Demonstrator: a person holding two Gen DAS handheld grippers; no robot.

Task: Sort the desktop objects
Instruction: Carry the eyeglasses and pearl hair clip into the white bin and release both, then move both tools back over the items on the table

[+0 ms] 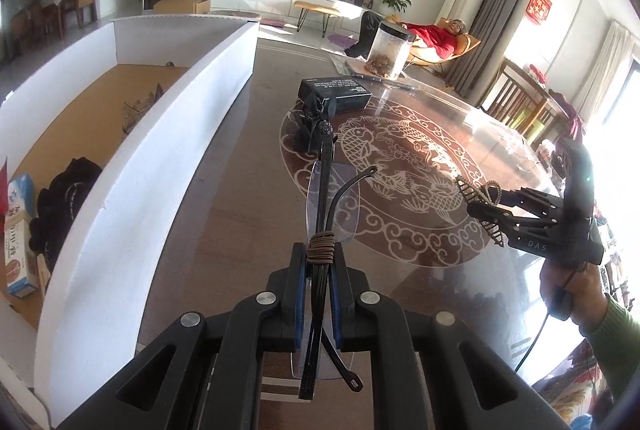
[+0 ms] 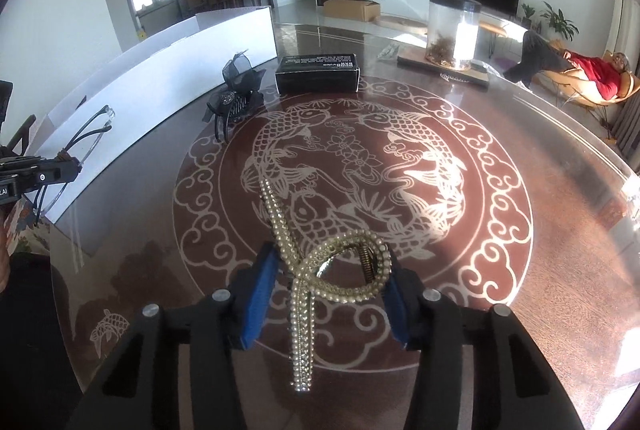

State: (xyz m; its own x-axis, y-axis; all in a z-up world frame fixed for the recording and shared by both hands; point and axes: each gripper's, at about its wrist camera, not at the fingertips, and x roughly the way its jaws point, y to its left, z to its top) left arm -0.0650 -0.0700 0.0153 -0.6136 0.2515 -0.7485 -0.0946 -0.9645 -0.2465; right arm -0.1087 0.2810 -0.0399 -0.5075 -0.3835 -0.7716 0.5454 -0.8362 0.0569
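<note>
Folded glasses sit clamped lengthwise in my left jaws, nearer the white box than my right jaws gripping the pearl hair clip.

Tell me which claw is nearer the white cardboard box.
Left. The left claw, shut on the glasses, hangs right beside the white cardboard box; the right claw, gripping the pearl hair clip, is over the table's fish pattern, farther away.

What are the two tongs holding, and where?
Left tongs: folded rimless glasses, by their black arms. Right tongs: pearl-studded gold hair clip, across its looped middle.
</note>
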